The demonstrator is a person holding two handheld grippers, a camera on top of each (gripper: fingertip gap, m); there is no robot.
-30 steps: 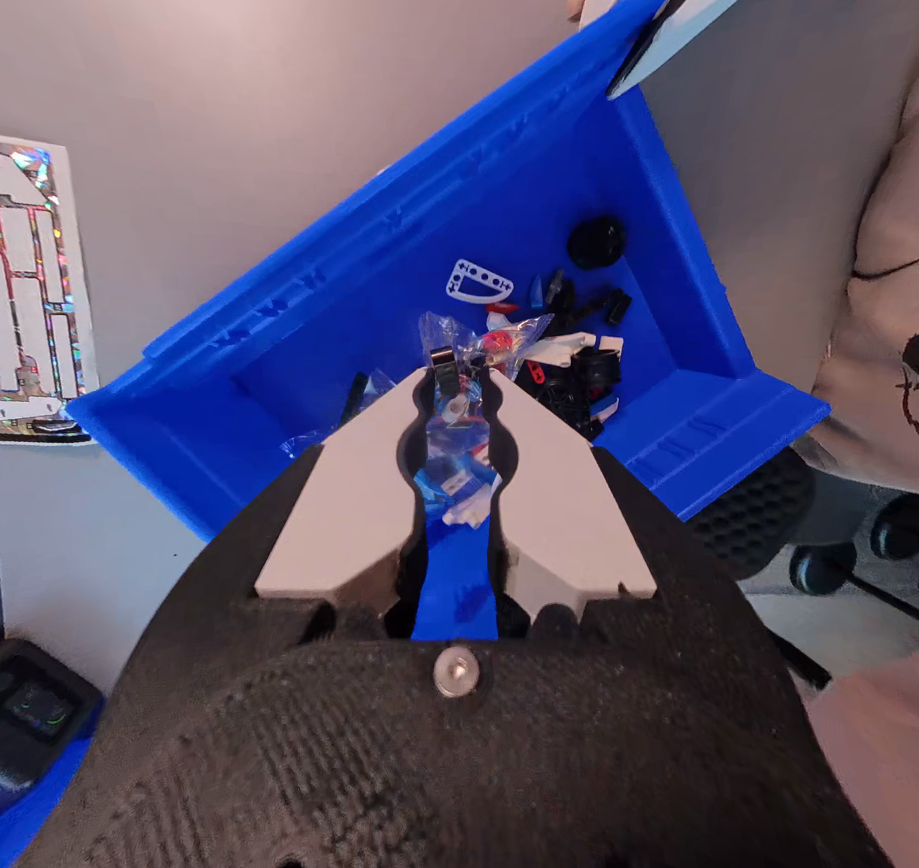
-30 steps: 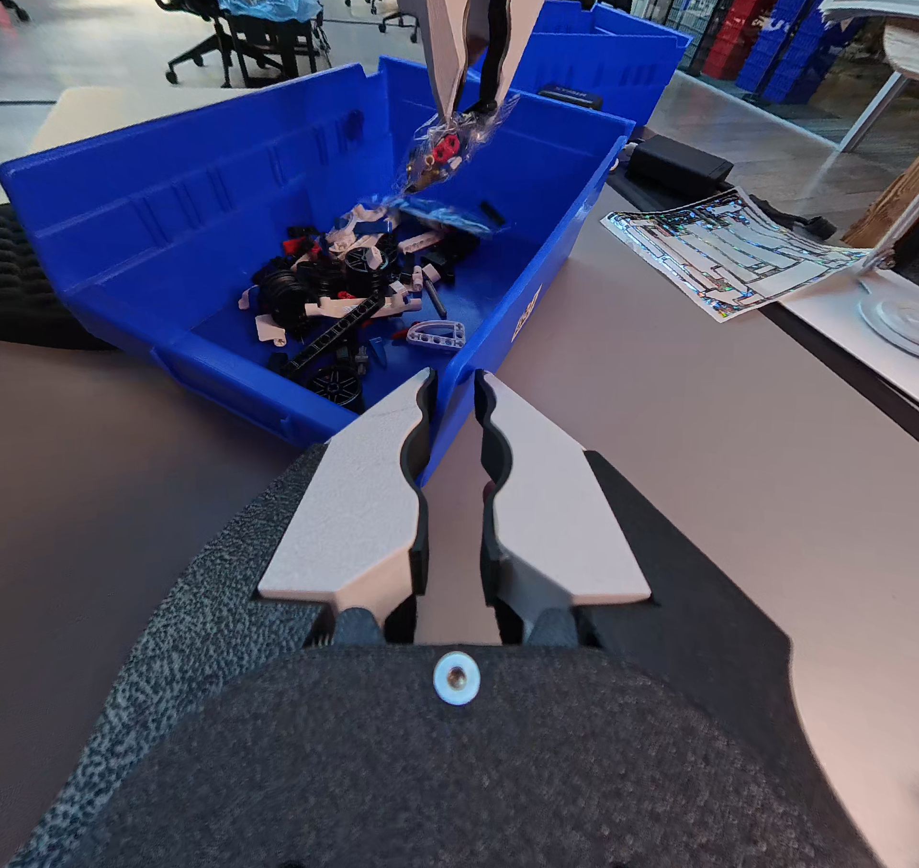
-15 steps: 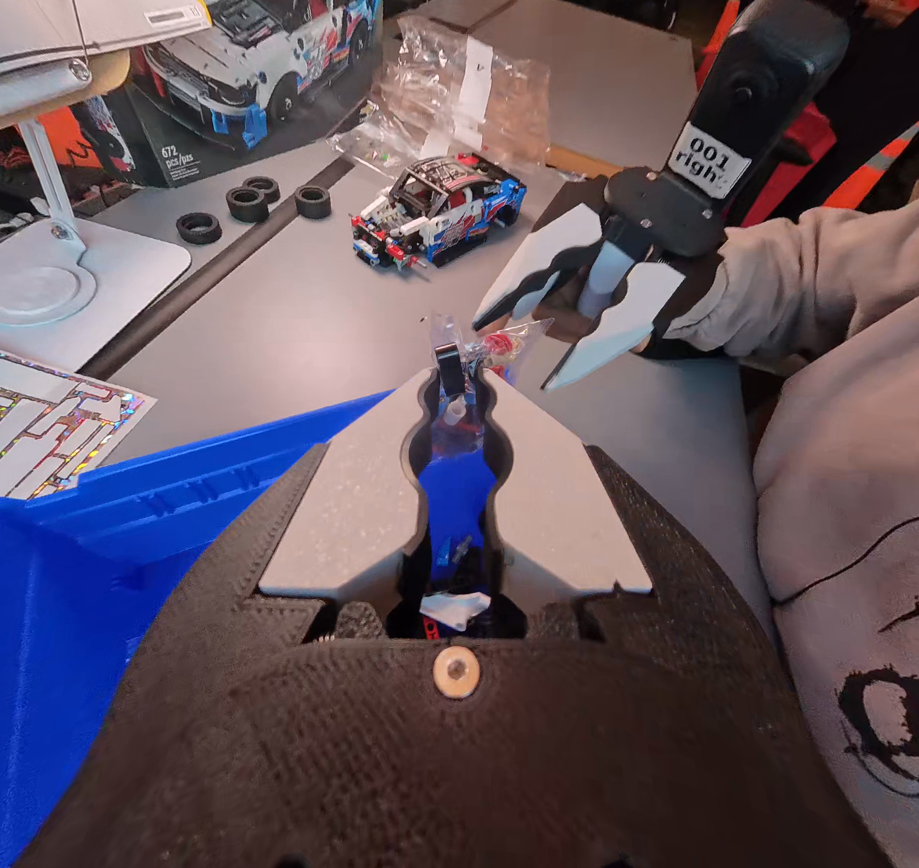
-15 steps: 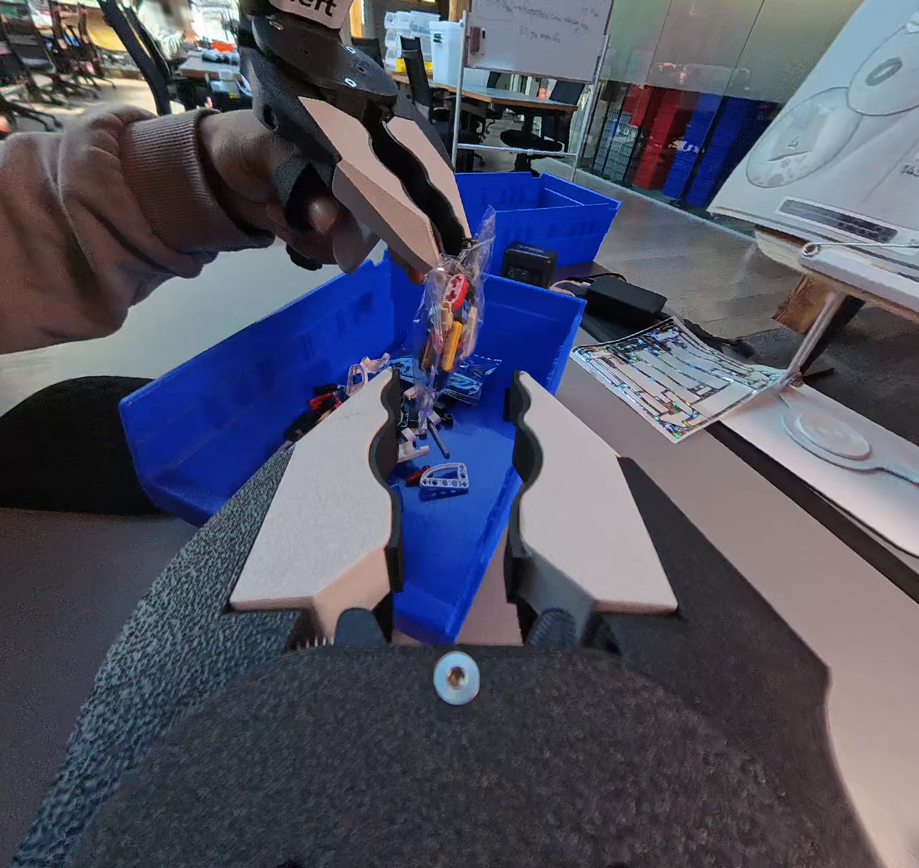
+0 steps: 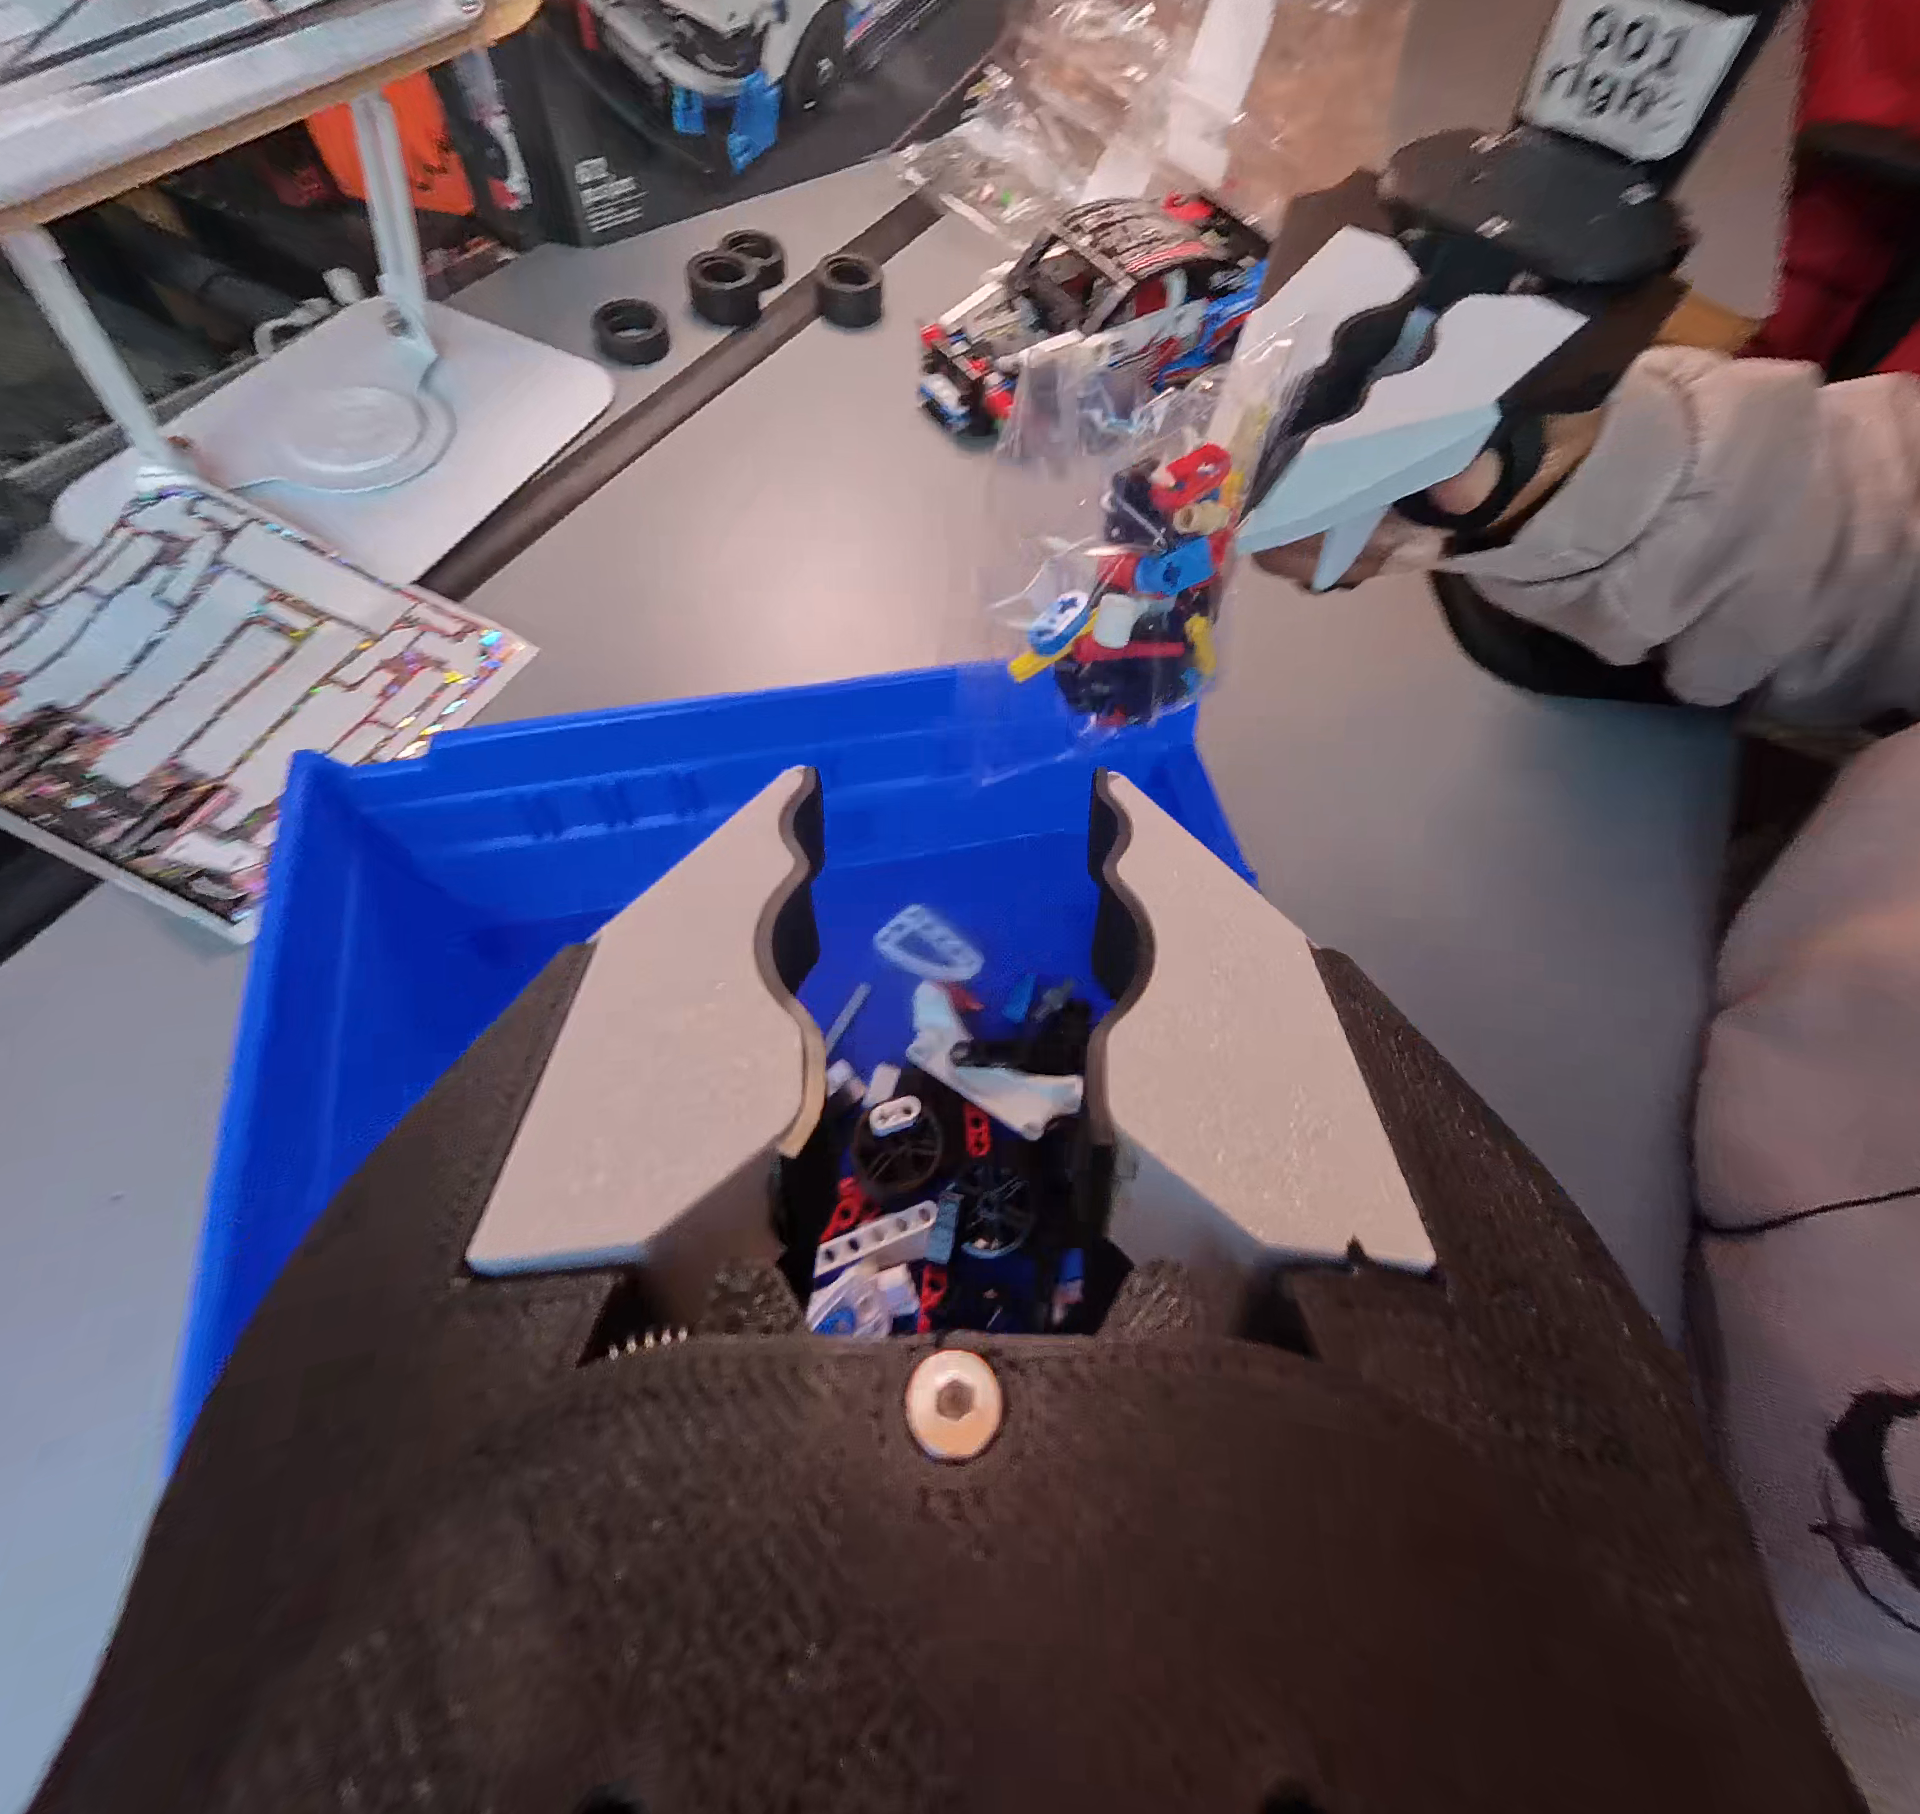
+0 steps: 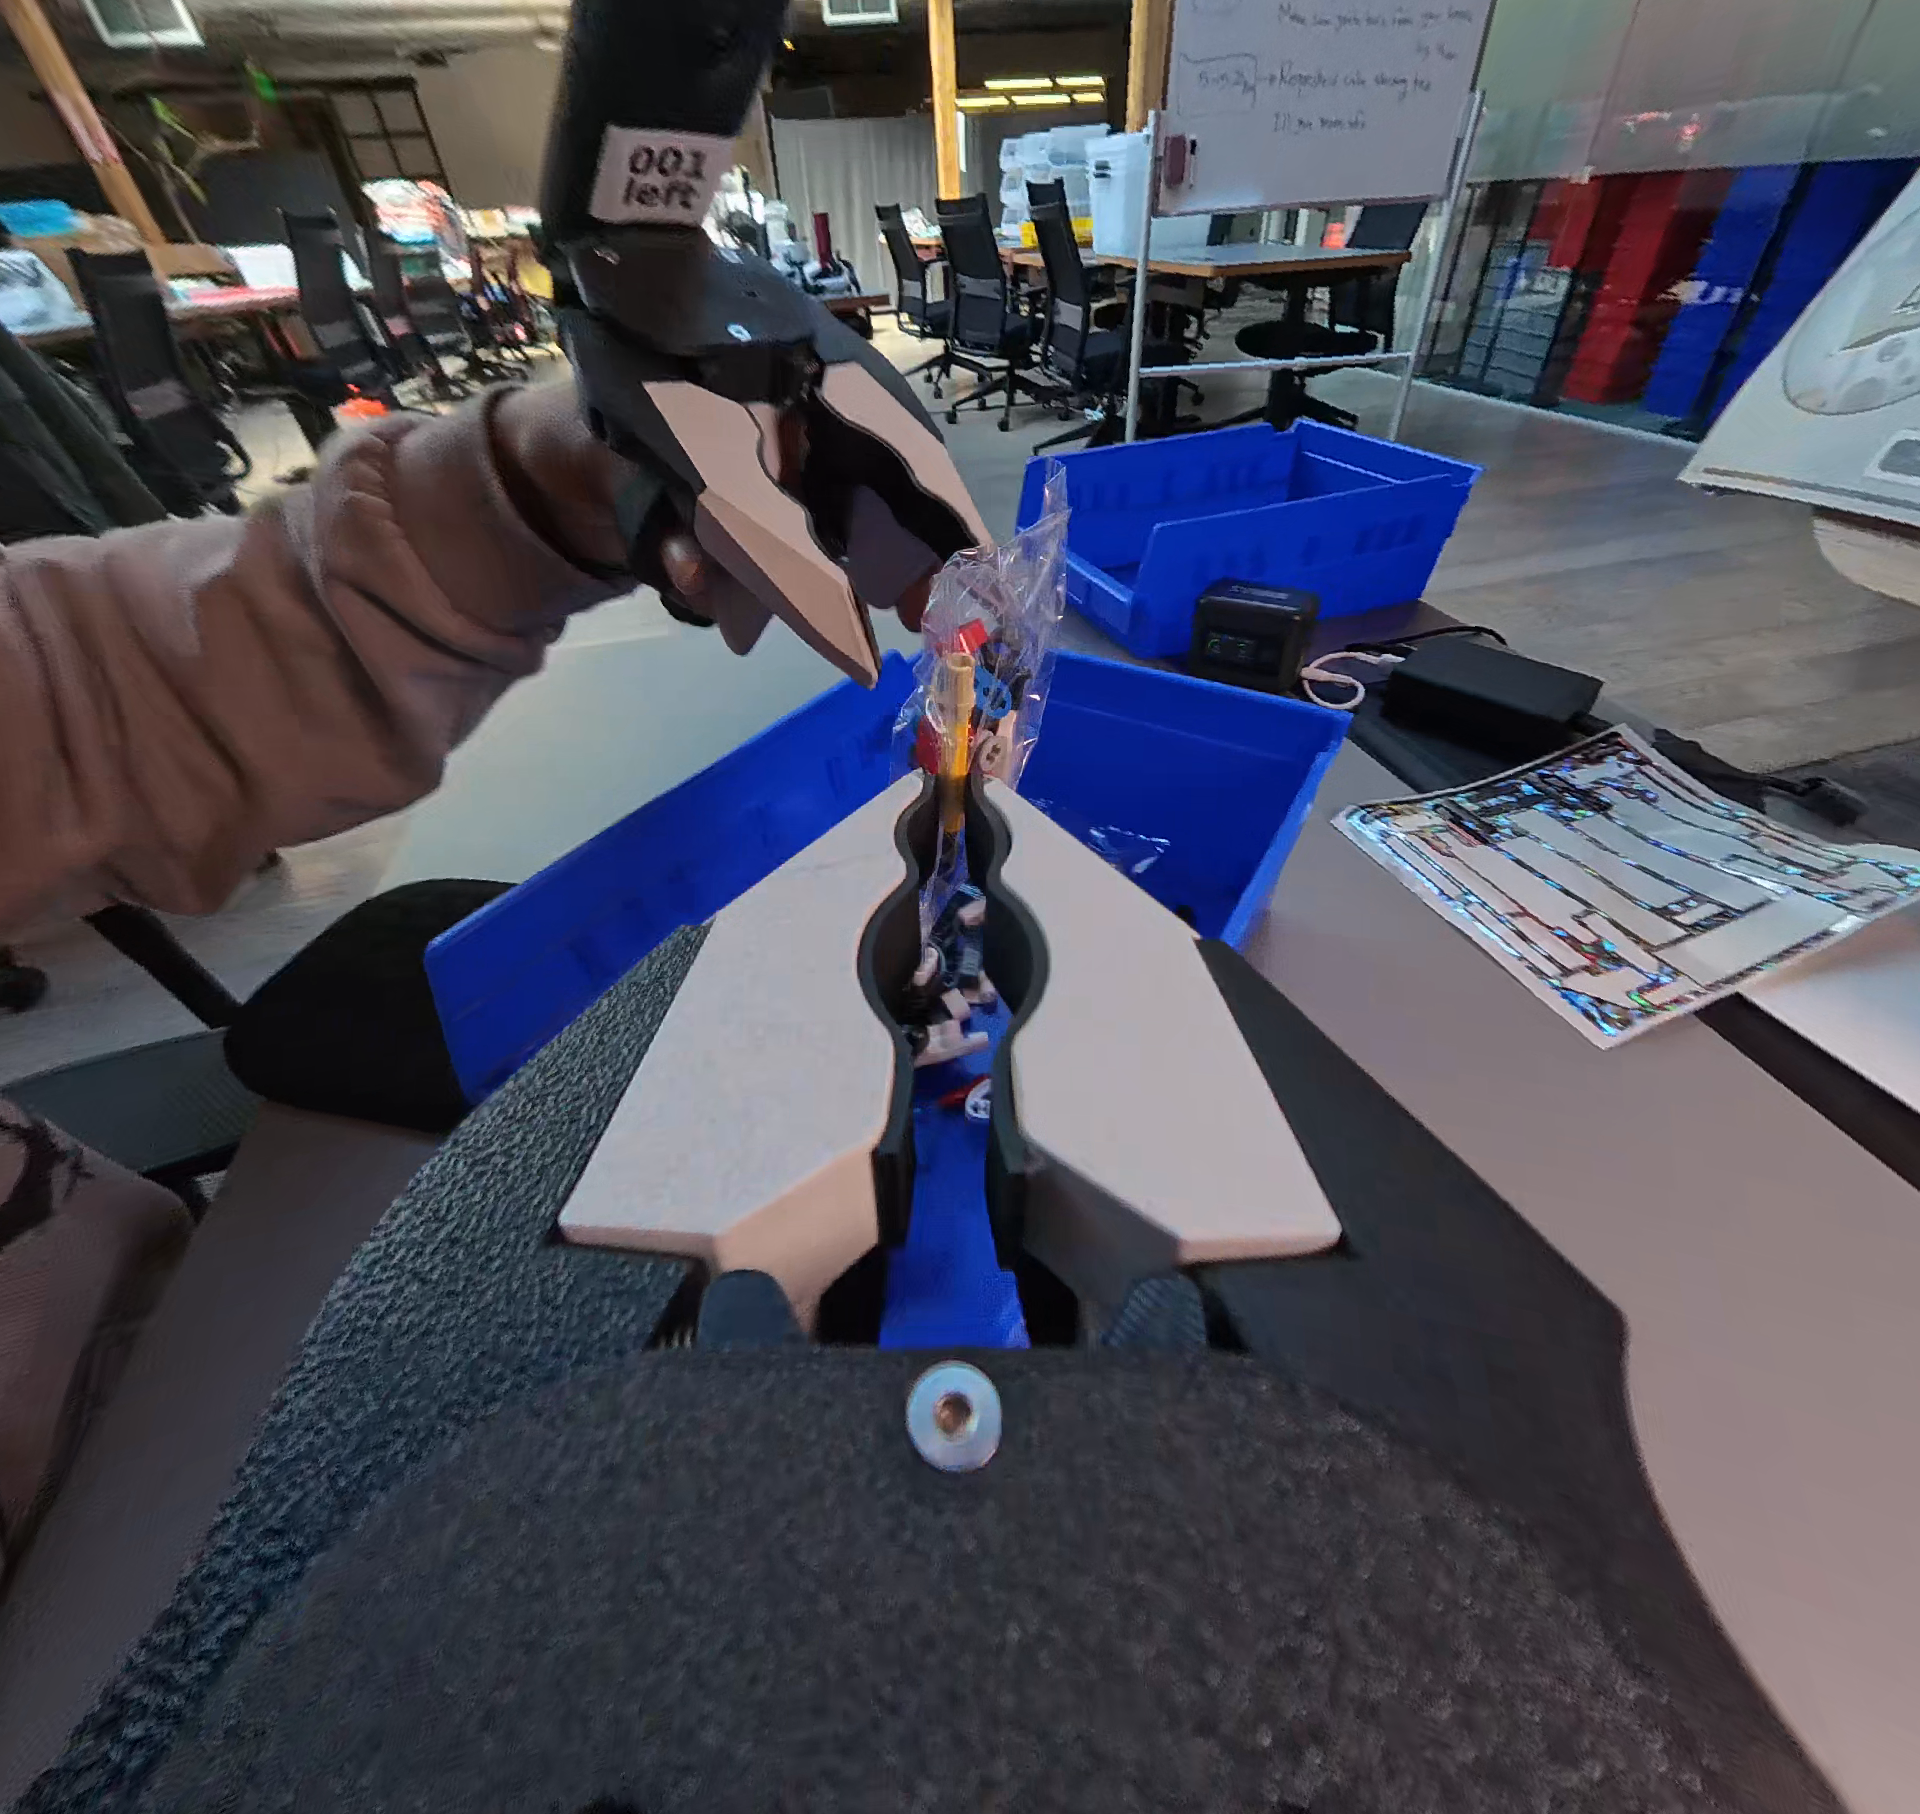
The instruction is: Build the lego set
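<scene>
Build looks mid-way at best: a partly assembled car model [image 5: 1101, 310] sits on the grey table [image 5: 790, 517] with no wheels on, and four loose black tyres [image 5: 727, 289] lie near it, still to be fitted. Lots of loose pieces [image 5: 956, 1141] remain in the blue bin [image 5: 343, 985], so plenty is left. Current step reads as bag handling: the right gripper [image 6: 951, 808] has its jaws closed onto a clear sealed parts bag [image 6: 977, 663], held in the air above the bin's far corner; seen from the left wrist view the bag [image 5: 1132, 580] hangs from that gripper's tips, full of small red, blue, yellow and black bits. The left gripper [image 5: 951, 798] has its jaws wide apart, empty, hovering over the bin just beside the bag. The bag looks unopened, so it likely needs tearing or emptying first. Around: a holographic sticker sheet [image 5: 208, 642] left of the bin, a white stand [image 5: 343, 414] holding a booklet, the set's box [image 5: 727, 50] behind it, empty clear bags [image 5: 1174, 81] beyond the car, a second blue bin [image 6: 1247, 517] and a black power unit [image 6: 1252, 637] farther off. Nothing blocks the bin itself; the crinkly bag and small parts spilling are the main risk.
</scene>
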